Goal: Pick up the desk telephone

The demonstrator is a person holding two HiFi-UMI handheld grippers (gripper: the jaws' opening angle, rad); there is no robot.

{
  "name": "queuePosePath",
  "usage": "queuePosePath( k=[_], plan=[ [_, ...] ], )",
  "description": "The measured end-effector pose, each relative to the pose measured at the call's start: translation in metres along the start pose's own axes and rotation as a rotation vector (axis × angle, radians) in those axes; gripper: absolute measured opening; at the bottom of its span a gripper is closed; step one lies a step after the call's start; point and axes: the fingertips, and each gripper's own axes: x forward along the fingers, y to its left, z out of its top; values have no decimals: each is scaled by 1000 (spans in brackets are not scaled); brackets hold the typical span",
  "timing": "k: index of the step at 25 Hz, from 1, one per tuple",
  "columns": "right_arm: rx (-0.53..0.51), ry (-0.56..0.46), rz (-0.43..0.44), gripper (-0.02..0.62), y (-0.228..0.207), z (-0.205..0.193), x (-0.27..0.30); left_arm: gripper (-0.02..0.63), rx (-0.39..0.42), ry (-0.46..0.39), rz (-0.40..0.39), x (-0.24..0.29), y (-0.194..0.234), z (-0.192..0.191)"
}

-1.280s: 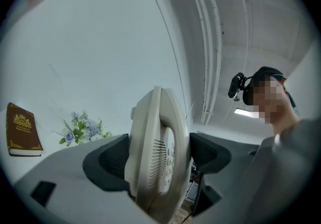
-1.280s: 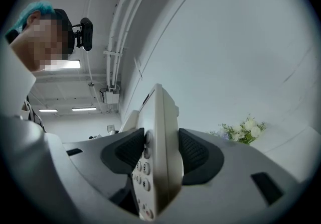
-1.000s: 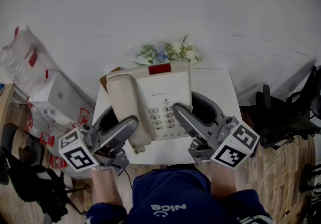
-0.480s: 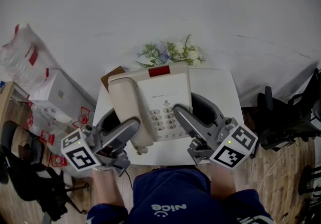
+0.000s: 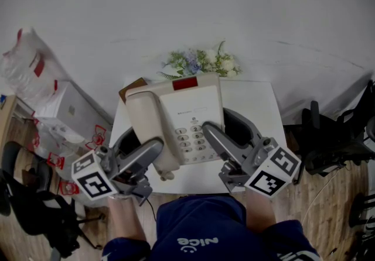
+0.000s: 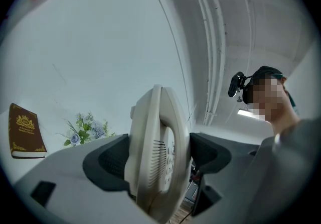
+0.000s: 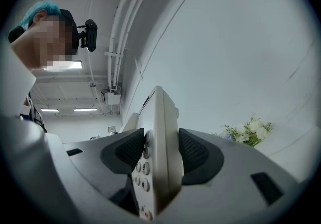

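1. White wall backs a small white table (image 5: 258, 102).
2. Cream desk telephone (image 5: 187, 110) is tilted over the table, its handset on the cradle.
3. Left gripper (image 6: 158, 155) clamps the handset side. Right gripper (image 7: 159, 150) clamps the keypad side, beside keys "9" and "#".
4. Flowers (image 5: 199, 62) and a brown book (image 6: 25, 130) are at the table's far edge. The book's gilt title is unreadable.

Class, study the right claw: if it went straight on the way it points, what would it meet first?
The right claw grips the desk telephone; past it, probably the white wall first, the flowers lying off to the side.
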Motion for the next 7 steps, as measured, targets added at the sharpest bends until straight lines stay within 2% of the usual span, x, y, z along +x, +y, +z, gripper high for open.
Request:
queuePosePath(
  k=[7],
  plan=[
    [1,2,1,230,-1,-1,0,379,4,0,3,0,1,0]
  ],
)
